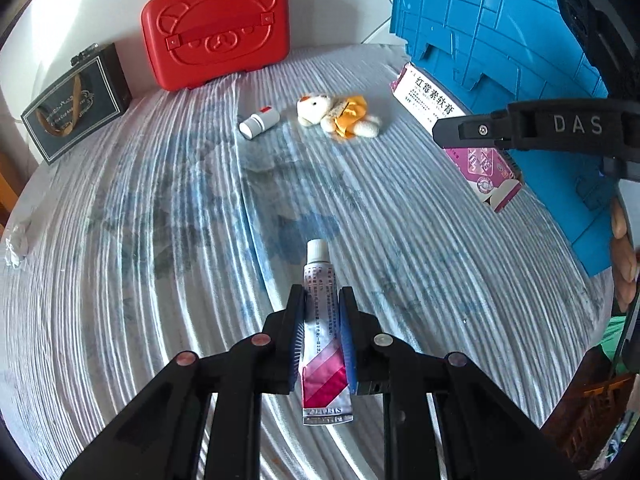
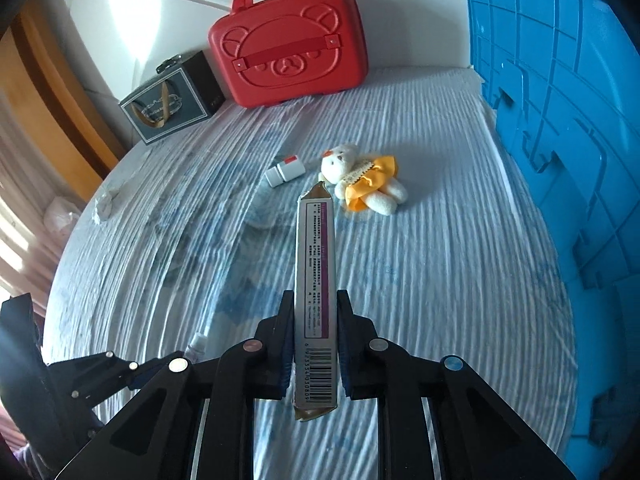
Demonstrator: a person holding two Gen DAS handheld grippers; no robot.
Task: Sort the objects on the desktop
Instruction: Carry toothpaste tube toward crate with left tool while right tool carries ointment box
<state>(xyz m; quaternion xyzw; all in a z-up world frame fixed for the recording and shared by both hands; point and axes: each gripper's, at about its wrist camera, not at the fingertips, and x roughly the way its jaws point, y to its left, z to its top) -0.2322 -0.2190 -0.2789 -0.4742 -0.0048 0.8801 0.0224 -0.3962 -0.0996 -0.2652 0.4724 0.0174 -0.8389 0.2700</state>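
Observation:
My left gripper [image 1: 322, 300] is shut on a small ointment tube [image 1: 322, 320] with a white cap and pink stripes, held above the striped cloth. My right gripper [image 2: 314, 304] is shut on a long ointment carton [image 2: 315, 280] seen edge-on, its barcode near the pads. In the left wrist view the right gripper [image 1: 440, 130] comes in from the right with that pink and white carton [image 1: 456, 132] in its jaws. The left gripper's fingers [image 2: 120, 368] show at the lower left of the right wrist view, the tube's cap [image 2: 197, 346] just visible.
A plush bear in a yellow dress [image 1: 338, 114] [image 2: 362, 178] and a small white bottle [image 1: 258, 122] [image 2: 285, 170] lie mid-table. A red bear-face case [image 1: 214, 28] [image 2: 286, 46] and a dark gift box [image 1: 76, 104] [image 2: 172, 96] stand at the back. A blue crate [image 1: 500, 40] [image 2: 560, 120] fills the right side.

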